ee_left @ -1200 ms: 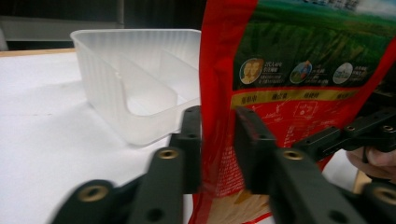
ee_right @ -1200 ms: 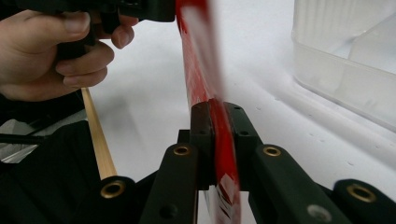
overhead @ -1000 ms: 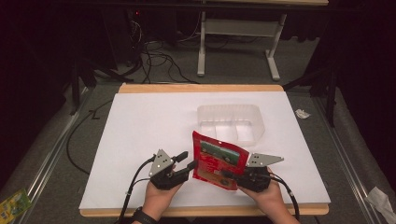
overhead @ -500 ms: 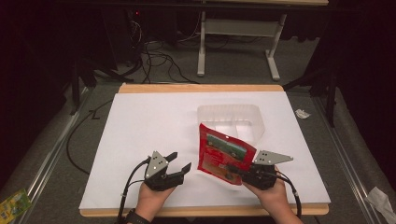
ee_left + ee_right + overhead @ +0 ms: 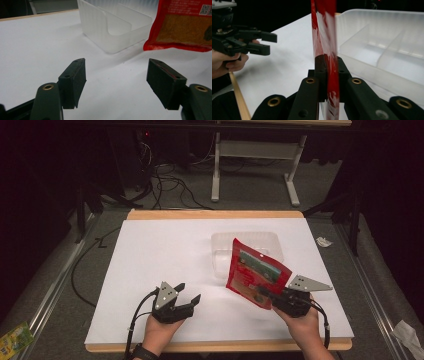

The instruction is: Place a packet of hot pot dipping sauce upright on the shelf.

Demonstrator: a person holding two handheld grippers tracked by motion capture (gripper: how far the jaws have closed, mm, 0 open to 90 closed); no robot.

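A red snack pouch (image 5: 255,272) with a green label stands up off the table, pinched at its lower edge by my right gripper (image 5: 266,294), which is shut on it. In the right gripper view the pouch (image 5: 325,32) rises edge-on from between the closed jaws. A clear plastic tray (image 5: 246,250) with dividers lies just behind the pouch. My left gripper (image 5: 187,292) hovers near the front left of the table, open and holding nothing. The left gripper view looks past its spread jaws at the tray (image 5: 112,27) and the pouch's bottom (image 5: 180,27).
The white table top (image 5: 160,255) has a wooden rim along its front and back. Cables and a metal desk frame (image 5: 255,165) lie on the floor beyond. A crumpled scrap (image 5: 324,241) lies off the right edge, a green packet (image 5: 15,337) at the lower left.
The left gripper has let go of the pouch, opened and drawn back to the left. The right gripper has carried the pouch slightly right and tilted it more upright.
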